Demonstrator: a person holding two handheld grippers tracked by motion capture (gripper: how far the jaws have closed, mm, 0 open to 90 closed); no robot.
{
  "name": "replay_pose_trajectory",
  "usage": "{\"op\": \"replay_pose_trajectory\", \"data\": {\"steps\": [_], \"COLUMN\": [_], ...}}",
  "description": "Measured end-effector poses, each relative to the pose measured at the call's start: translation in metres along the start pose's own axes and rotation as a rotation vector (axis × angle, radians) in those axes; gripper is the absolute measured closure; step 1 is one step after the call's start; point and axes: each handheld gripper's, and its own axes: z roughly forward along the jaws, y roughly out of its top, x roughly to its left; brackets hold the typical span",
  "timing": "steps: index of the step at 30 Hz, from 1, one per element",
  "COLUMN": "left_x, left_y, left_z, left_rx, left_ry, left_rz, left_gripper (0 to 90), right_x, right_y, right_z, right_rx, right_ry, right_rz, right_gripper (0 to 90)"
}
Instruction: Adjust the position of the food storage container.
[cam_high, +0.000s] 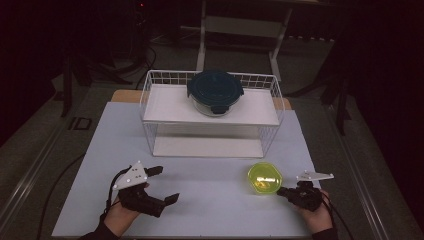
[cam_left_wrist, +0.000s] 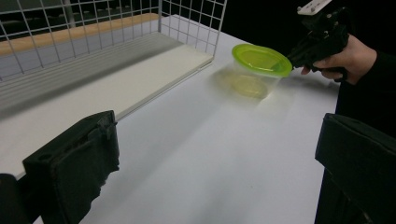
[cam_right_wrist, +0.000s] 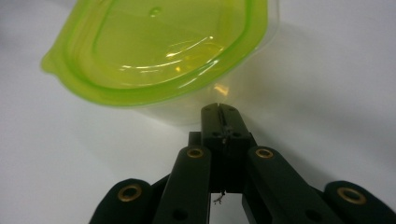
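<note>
The tub (cam_high: 265, 178) I am working at is a small clear plastic container with a lime-green lid, rounded at the corners and glossy. It sits on the white table top (cam_high: 210, 200) at the near right, in front of the wire rack (cam_high: 150, 100) and just off its right corner. My right gripper (cam_high: 281, 190) has its tips at the tub's near wall, just below the lid's rim; from above I cannot tell whether they touch it. The right gripper view brings me closer: the two jaws are pressed together with nothing between them, their joined tip (cam_right_wrist: 219, 111) right against the translucent wall (cam_right_wrist: 187, 112), and the lid (cam_right_wrist: 159, 46) shows a small tab at one corner and highlights on its sunken centre. The left gripper view gives the tub from the side, its body see-through under the lid (cam_left_wrist: 261, 59), with a hand (cam_left_wrist: 345, 58) holding the right gripper beside it. My left gripper (cam_high: 163, 184) rests at the near left, well apart from the tub, jaws spread wide and holding nothing. Only from above do I see the dark-lidded glass bowl (cam_high: 215, 90) on the rack's upper shelf.
</note>
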Motion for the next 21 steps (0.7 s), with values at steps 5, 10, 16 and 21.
{"op": "replay_pose_trajectory", "data": {"steps": [5, 10, 16, 21], "left_x": [0.000, 0.001, 0.001, 0.000], "left_y": [0.000, -0.001, -0.001, -0.001], "left_z": [0.000, 0.000, 0.000, 0.001], "left_rx": [0.001, 0.001, 0.004, 0.002], "left_ry": [0.000, 0.002, -0.002, -0.005], "left_rz": [0.001, -0.002, 0.000, -0.001], "left_gripper": [0.0, 0.0, 0.0, 0.0], "right_x": [0.001, -0.007, -0.001, 0.006], "right_y": [0.004, 0.012, 0.013, 0.016], "right_z": [0.001, 0.003, 0.015, 0.019], "right_rx": [0.006, 0.003, 0.032, 0.046], "right_ry": [-0.006, -0.027, -0.003, 0.011], "right_rz": [-0.015, -0.004, -0.025, -0.041], "right_gripper": [90.0, 90.0, 90.0, 90.0]}}
